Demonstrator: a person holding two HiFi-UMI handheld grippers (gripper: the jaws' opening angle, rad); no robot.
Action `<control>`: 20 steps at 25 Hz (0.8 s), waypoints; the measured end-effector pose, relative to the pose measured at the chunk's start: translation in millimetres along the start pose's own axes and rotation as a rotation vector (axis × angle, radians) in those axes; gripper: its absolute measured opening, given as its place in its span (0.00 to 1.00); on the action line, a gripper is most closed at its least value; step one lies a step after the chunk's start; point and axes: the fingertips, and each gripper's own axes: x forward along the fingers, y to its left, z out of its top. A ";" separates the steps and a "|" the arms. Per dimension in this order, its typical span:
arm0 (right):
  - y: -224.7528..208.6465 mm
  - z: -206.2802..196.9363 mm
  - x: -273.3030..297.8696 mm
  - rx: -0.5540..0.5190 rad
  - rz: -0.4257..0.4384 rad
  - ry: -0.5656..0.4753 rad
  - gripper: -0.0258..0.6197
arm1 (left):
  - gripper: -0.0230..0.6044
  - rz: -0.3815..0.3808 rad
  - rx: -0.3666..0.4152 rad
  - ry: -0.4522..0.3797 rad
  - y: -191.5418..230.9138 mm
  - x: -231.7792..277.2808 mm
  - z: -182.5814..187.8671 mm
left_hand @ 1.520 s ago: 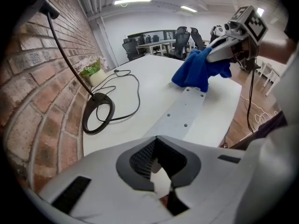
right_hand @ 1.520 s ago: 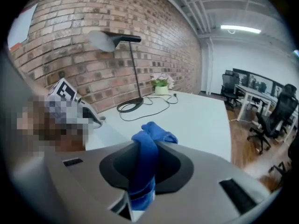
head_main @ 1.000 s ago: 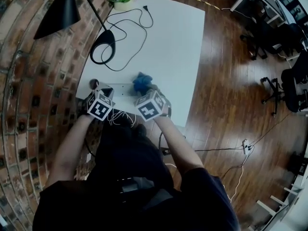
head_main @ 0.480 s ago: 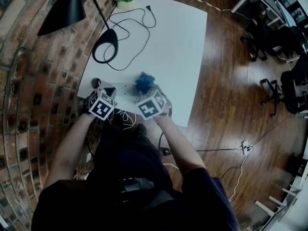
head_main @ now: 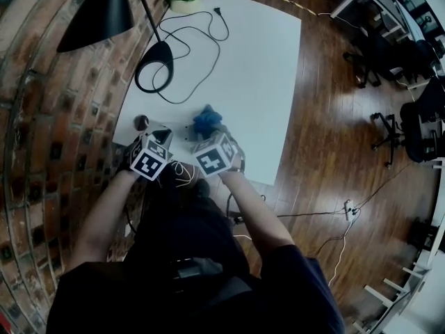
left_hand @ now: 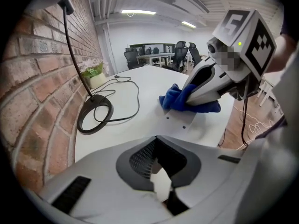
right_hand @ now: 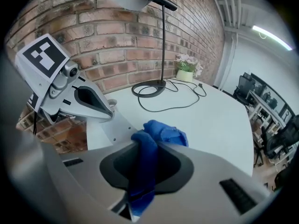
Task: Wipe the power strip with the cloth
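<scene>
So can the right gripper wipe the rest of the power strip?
Probably yes: the cloth in the right gripper already rests on the power strip, whose bare stretch lies open up to the left gripper clamping one end.

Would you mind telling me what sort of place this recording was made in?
Most likely an open-plan office or studio: rows of desks and office chairs stand in the background, a white table sits against a brick wall, and the floor is polished wood.
</scene>
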 end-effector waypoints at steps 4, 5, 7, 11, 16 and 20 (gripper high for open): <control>1.6 3.9 3.0 0.006 -0.018 0.014 0.14 | 0.06 -0.061 -0.015 -0.005 1.2 -0.5 -0.2; 2.6 5.0 3.9 0.010 -0.018 0.019 0.14 | 0.06 -0.071 -0.030 -0.016 1.7 -0.8 -0.6; 6.1 7.4 5.3 0.014 -0.015 0.029 0.14 | 0.06 -0.085 -0.064 -0.056 1.8 -1.7 0.1; 13.8 12.4 9.1 0.020 -0.013 0.047 0.14 | 0.06 -0.099 -0.043 -0.079 -0.2 -2.0 0.1; 21.1 14.7 11.2 0.019 -0.008 0.058 0.14 | 0.05 -0.052 -0.207 -0.142 38.2 -11.0 -18.2; 20.0 14.7 10.9 0.019 -0.007 0.059 0.14 | 0.05 0.018 -0.209 -0.147 65.8 -18.8 -33.5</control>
